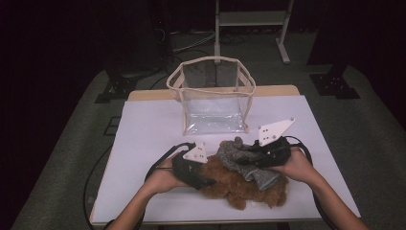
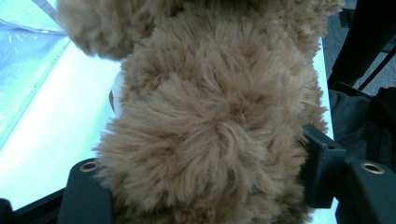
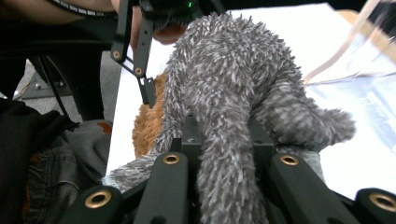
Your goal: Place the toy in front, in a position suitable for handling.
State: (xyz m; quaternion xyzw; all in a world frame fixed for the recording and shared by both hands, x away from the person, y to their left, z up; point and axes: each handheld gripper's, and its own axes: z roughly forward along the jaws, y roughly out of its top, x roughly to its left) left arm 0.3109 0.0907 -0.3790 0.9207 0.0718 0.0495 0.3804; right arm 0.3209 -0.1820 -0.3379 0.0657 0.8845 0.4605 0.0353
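- High view: my left gripper (image 1: 203, 178) sits clamped on the brown plush toy (image 1: 242, 184), which lies on the white table (image 1: 143, 143) near its front edge. My right gripper (image 1: 244, 155) holds the grey plush toy (image 1: 239, 155) pinched tight, resting across the top of the brown one.
- Left gripper view: brown fur bulges between my two black jaws and presses against both, which the high view hides under my hand. The white tabletop runs along the left.
- Right gripper view: the grey toy's narrow limb runs down between my jaws, closed hard on it; its body rises ahead, with a patch of brown fur beside it. The other gripper hangs beyond, its jaw tips blurred, so I think they sit at the brown toy.
- Surface and room: a clear plastic bag (image 1: 213, 96) with cream trim stands open and upright behind the toys, well apart from them. Grey carpet (image 1: 57, 158) surrounds the table; a metal frame (image 1: 251, 21) stands at the back against dark walls.
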